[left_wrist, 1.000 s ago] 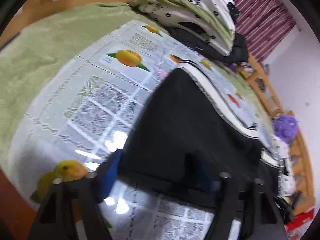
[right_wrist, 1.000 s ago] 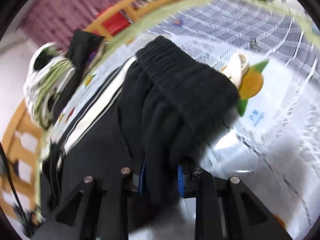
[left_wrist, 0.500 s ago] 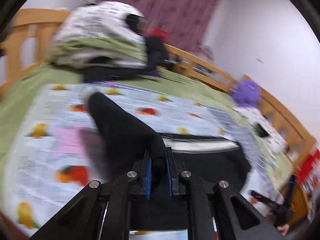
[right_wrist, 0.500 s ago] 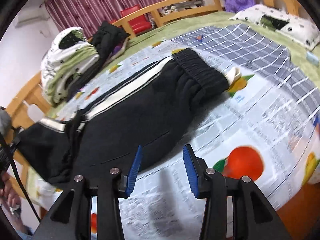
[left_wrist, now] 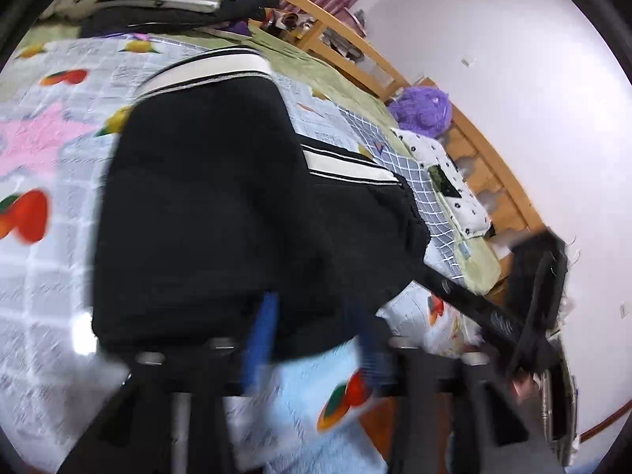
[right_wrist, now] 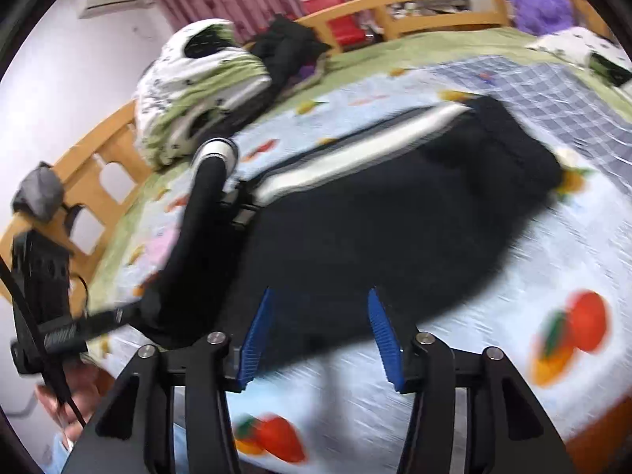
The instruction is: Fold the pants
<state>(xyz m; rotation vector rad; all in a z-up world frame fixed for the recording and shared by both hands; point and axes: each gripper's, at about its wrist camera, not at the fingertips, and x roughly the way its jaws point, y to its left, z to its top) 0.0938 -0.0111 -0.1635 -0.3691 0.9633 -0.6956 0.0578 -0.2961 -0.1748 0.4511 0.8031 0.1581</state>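
Black pants (left_wrist: 205,213) with white side stripes lie folded over on the fruit-print sheet (left_wrist: 35,284); the right wrist view shows them (right_wrist: 395,229) spread across the bed. My left gripper (left_wrist: 312,331) is open, its blue pads at the near folded edge of the pants, the image blurred. My right gripper (right_wrist: 320,331) is open and empty, just in front of the pants' near edge. The left gripper's body (right_wrist: 205,213) shows in the right wrist view over the pants' left end.
A pile of bedding (right_wrist: 197,83) and dark clothes (right_wrist: 288,47) sits at the far end of the bed. A purple plush (left_wrist: 422,106) and a spotted pillow (left_wrist: 442,173) lie by the wooden bed rail (right_wrist: 414,4). The bed's near edge runs under both grippers.
My left gripper carried a pant end over onto the rest and opened. My right gripper let go of the waistband about a second ago and has stayed open, drawn back.
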